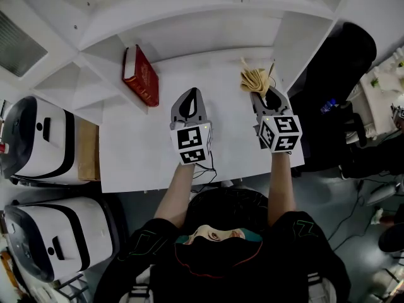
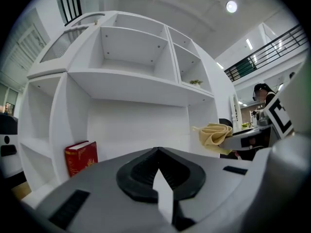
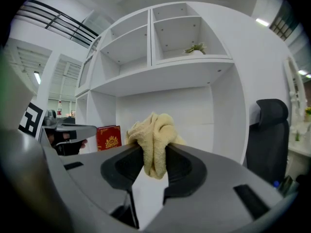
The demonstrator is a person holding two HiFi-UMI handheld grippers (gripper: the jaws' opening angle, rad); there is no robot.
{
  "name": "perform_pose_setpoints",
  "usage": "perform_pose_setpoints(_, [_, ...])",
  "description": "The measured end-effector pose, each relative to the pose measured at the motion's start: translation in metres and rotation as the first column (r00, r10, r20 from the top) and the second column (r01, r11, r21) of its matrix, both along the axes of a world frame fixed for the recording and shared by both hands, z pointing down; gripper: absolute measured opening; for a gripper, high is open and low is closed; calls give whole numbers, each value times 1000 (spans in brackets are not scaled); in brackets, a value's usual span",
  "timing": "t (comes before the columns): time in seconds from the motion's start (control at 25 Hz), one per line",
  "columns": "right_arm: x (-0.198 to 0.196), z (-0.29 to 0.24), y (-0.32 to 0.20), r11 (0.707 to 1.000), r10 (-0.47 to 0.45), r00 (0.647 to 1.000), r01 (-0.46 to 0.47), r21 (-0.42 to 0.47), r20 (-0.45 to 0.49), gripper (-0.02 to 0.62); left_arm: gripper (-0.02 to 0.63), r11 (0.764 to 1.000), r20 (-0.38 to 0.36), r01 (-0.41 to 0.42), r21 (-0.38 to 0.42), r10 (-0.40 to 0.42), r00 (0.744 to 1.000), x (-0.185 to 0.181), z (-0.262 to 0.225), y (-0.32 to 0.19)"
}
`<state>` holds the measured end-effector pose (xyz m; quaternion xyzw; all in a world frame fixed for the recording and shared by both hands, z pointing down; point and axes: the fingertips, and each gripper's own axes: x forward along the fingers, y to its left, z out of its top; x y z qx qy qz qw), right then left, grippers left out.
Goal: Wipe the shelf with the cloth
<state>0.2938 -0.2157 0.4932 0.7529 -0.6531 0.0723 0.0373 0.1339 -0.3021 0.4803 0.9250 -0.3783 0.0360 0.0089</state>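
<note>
Cloth (image 1: 254, 79), one yellow bundle, is clamped in the right gripper (image 1: 259, 93) at centre right of the head view, before the white shelf (image 1: 208, 33). Its wide bay holds one red book (image 1: 140, 76) at the left, and an upper cubby holds one green sprig (image 3: 194, 49). The left gripper (image 1: 191, 93) is closed on nothing.

A red book (image 1: 140, 76) with a gold emblem stands upright at the left, a black office chair (image 3: 265, 130) sits at the right, and two white-and-black machines (image 1: 38, 141) – one beside the other – rest far left, a small green plant (image 3: 195, 48) high up.
</note>
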Motion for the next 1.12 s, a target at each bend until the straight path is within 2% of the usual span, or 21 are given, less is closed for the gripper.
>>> perform_pose_setpoints(0.12, [2,12,5,1000,-5,1000,5,-23,11,123,-3,1000,4,0,0,0,1000,6,6,4])
perform_pose_setpoints(0.52, [6,13,11,999,-42,999,42,-8,12,123,-3,1000,-8,-13,-21,12,1000,17,12,19])
perform_pose_setpoints(0.72, [12,9,13,999,-46,999,46,11,16,123,-3,1000,-11,-7,-7,7,1000,21,8,22])
perform_pose_setpoints(1.12, [25,0,19,997,-28,998,31,66,-47,123,-4,1000,-47,12,19,-11,999,31,-1,22])
